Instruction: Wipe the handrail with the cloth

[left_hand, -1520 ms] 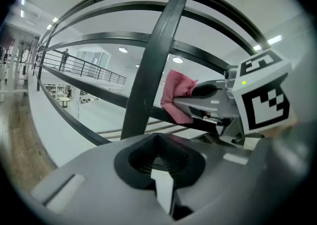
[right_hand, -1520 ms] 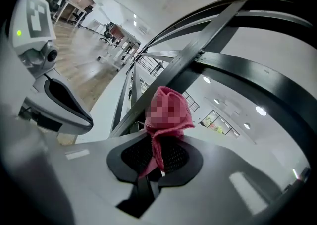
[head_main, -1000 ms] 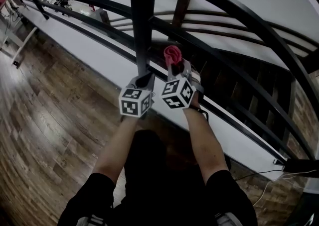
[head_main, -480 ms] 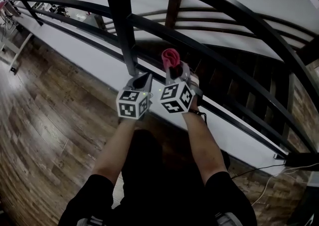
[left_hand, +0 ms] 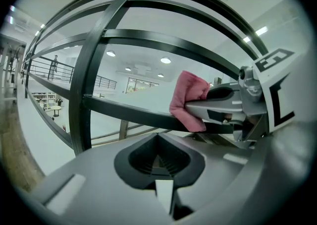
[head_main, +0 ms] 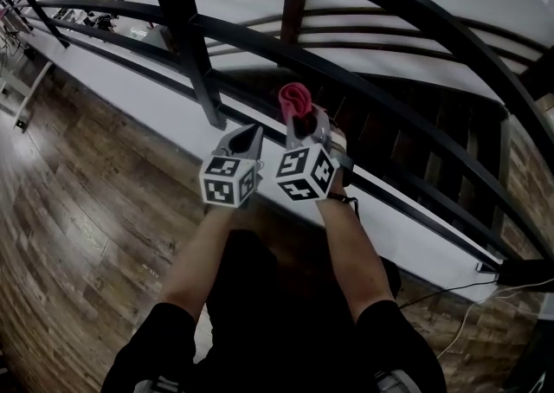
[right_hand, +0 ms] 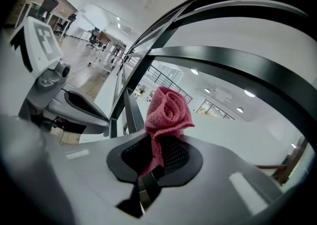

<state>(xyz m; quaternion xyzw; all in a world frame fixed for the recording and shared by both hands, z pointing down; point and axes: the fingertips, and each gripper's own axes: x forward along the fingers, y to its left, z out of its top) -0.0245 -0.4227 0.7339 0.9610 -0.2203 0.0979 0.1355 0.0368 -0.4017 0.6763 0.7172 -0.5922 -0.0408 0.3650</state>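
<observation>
A black metal railing runs across the head view, with a broad top handrail [head_main: 407,10], a mid rail [head_main: 363,88] and an upright post [head_main: 183,45]. A bunched pink cloth [head_main: 294,100] sticks up from my right gripper [head_main: 300,123], which is shut on it. The cloth is level with the lower rail [head_main: 260,114], and I cannot tell whether it touches. In the right gripper view the cloth [right_hand: 167,109] rises out of the shut gripper [right_hand: 157,144]. Beside it on the left, my left gripper [head_main: 251,136] is shut on nothing. In the left gripper view this gripper [left_hand: 158,142] faces the rail [left_hand: 124,112] and the cloth [left_hand: 190,99].
Wooden plank floor [head_main: 78,209] lies under me at the left. Past the railing is a white ledge [head_main: 130,97] and an open drop to a lower floor. A black cable [head_main: 459,292] and a dark box [head_main: 524,274] sit at the lower right.
Both grippers have shifted to the right along the railing. The post that stood right above the left gripper is now well to its left. The cloth stays held.
</observation>
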